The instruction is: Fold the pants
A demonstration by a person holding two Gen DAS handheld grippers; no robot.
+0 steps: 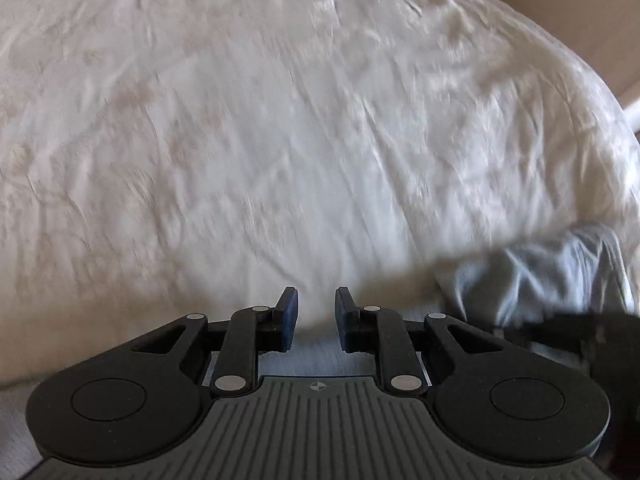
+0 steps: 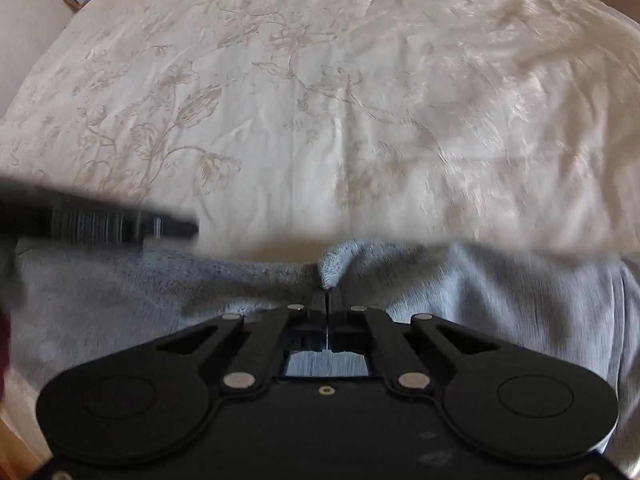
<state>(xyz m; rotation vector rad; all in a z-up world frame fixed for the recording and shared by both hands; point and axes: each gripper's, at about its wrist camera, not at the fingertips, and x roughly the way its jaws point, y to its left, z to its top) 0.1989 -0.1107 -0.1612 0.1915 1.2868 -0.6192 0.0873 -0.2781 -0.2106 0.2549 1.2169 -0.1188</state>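
- Left gripper (image 1: 317,316): jaws slightly spread, nothing between them; bedspread (image 1: 280,140) ahead.
- Right gripper (image 2: 327,298): jaws pressed together, pinching a fold of the grey pants (image 2: 460,292).
- The left view shows the pants only at its right; the right view shows them spread beneath the claw.

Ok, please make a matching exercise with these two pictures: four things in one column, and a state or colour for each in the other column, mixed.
Things:
1. left gripper
2. right gripper
3. pants
4. bedcover

States or colours:
A. light grey-blue, bunched
B. white with a pale flower pattern
C. jaws apart, nothing between them
D. jaws shut, pinching a fold of cloth

Pairs: 1-C, 2-D, 3-A, 4-B
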